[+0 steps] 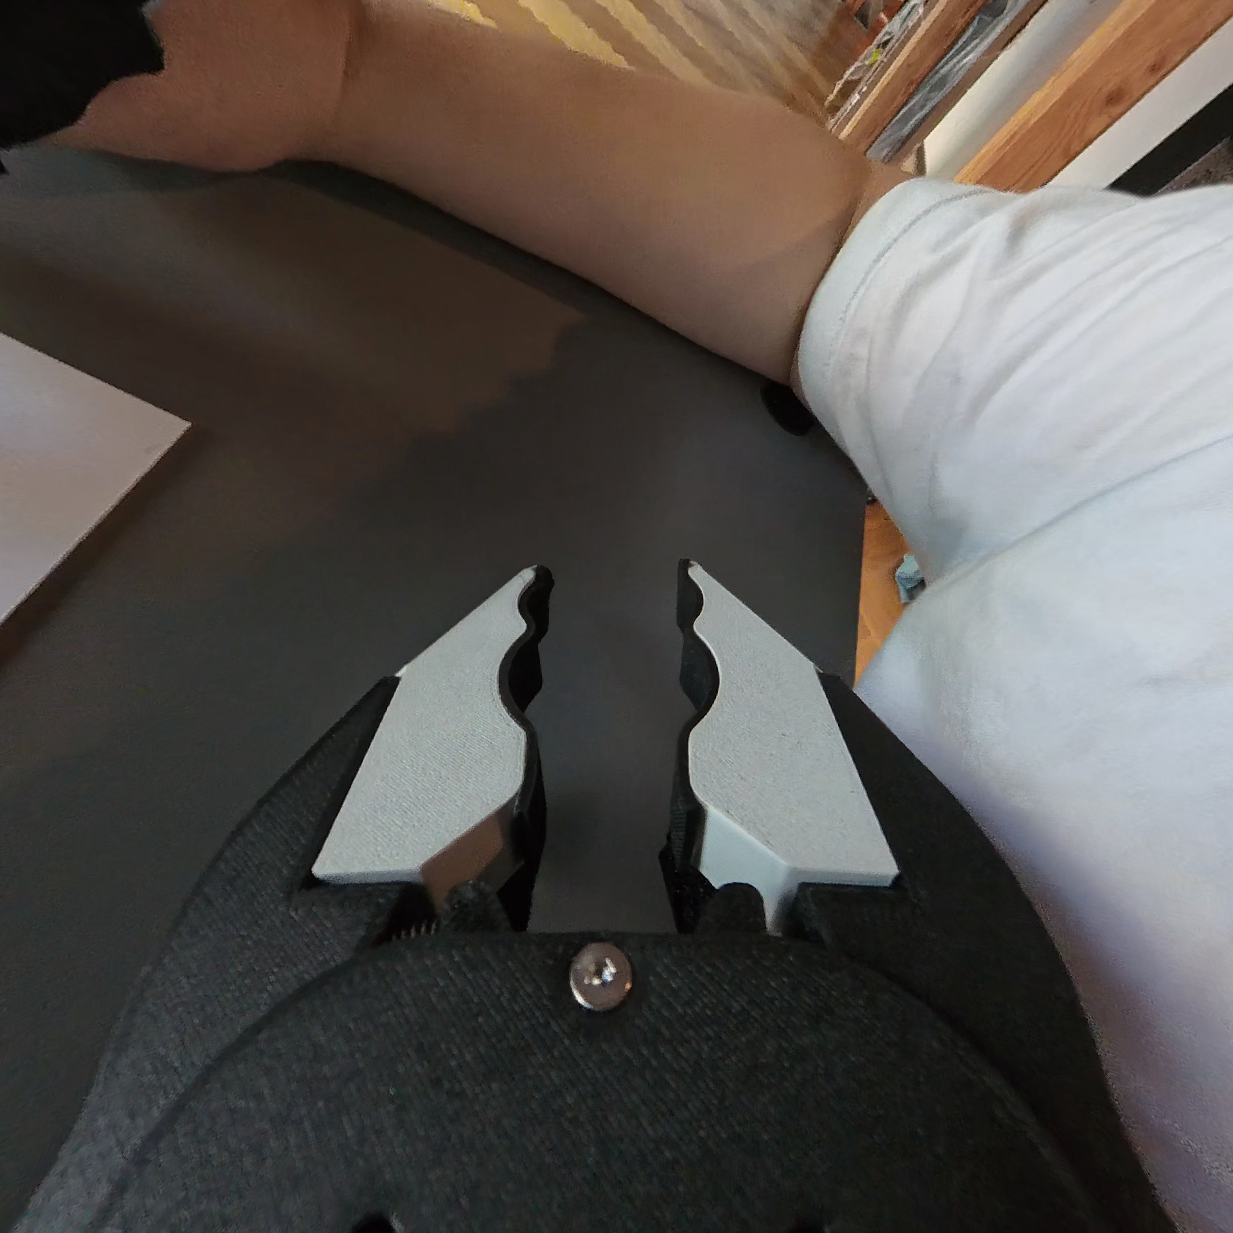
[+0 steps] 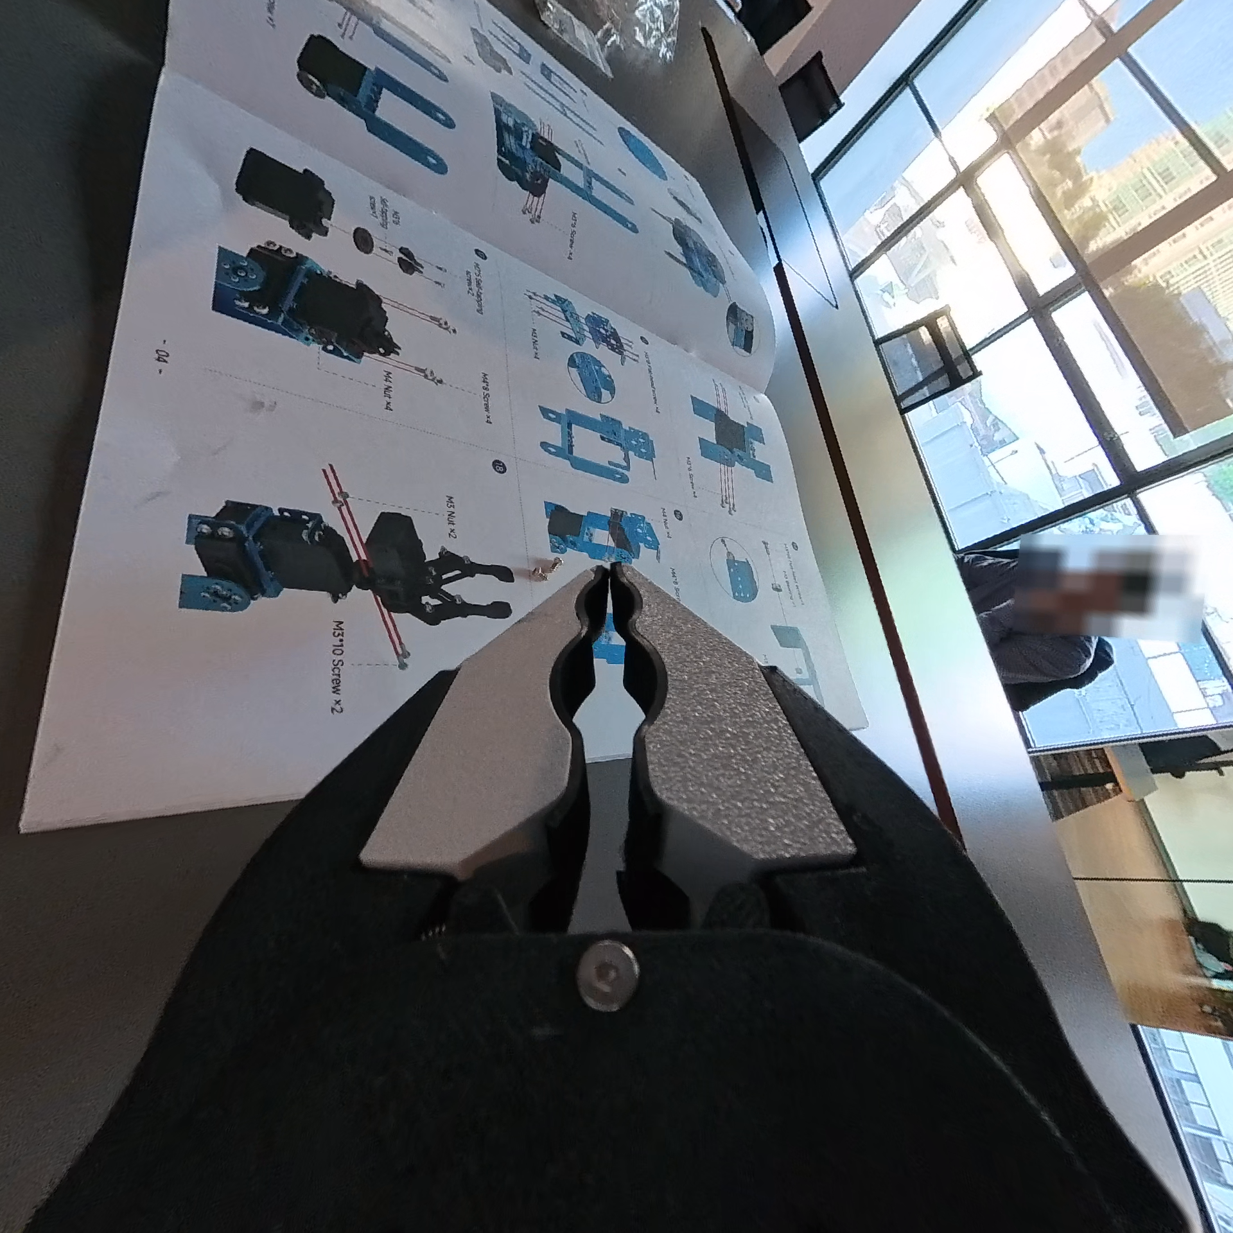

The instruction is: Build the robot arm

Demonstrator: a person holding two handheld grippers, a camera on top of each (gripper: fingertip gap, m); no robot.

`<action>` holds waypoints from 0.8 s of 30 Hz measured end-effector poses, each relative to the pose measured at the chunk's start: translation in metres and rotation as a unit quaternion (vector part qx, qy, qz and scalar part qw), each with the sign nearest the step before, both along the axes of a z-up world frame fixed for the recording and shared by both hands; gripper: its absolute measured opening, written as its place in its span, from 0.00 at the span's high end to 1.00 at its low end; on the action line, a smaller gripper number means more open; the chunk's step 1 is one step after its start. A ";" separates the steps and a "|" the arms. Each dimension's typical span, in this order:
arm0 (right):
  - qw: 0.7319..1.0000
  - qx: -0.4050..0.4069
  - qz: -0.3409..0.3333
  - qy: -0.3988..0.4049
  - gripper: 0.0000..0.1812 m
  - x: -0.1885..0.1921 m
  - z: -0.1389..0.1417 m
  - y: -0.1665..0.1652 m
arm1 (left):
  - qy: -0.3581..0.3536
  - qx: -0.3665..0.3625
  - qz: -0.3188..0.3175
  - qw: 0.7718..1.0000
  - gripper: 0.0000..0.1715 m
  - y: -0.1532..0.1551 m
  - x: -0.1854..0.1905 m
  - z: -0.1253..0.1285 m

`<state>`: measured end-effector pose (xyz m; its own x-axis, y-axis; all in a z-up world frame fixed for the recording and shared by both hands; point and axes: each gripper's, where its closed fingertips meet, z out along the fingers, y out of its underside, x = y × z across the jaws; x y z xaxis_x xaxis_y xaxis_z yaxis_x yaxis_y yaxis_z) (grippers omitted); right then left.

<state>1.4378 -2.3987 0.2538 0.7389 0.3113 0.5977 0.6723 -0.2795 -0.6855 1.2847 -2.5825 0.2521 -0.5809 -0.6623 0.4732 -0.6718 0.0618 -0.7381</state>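
Note:
My left gripper point(image 1: 614, 574) is open and empty, low over a dark grey table point(image 1: 267, 567). My right gripper point(image 2: 610, 570) is shut, its tips meeting just above an open white instruction booklet point(image 2: 300, 434) with pictures of blue and black parts. Two small silver screws point(image 2: 547, 569) lie on the page just left of the right gripper's tips. I cannot tell whether anything is pinched between the tips. A corner of white paper point(image 1: 60, 467) shows at the left of the left wrist view.
A person's bare forearm point(image 1: 534, 173) and white sleeve point(image 1: 1034, 434) cross the table ahead and to the right of the left gripper. Clear plastic bags point(image 2: 600, 27) lie beyond the booklet. The table's edge point(image 2: 867, 534) runs along the right, with large windows point(image 2: 1067, 267) beyond. My hands' fingertips stand some 25 cm from each other.

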 end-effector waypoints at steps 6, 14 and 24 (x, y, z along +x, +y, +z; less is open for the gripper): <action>1.000 -0.001 -0.001 -0.004 1.00 0.001 -0.002 0.000 | -0.038 0.020 0.020 0.999 0.78 0.007 0.009 0.005; 1.000 -0.001 -0.004 0.009 1.00 -0.002 0.000 -0.007 | -0.132 0.041 0.082 0.987 0.78 0.009 0.015 0.038; 0.993 -0.058 0.015 0.106 1.00 -0.028 -0.003 -0.016 | -0.232 0.052 0.396 0.887 0.77 0.113 -0.108 0.121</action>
<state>1.4096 -2.4152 0.2505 0.8334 0.3932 0.3883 0.5256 -0.3470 -0.7768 1.1770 -2.4691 0.3735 -0.0294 -0.9756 0.2174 -0.1598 -0.2101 -0.9645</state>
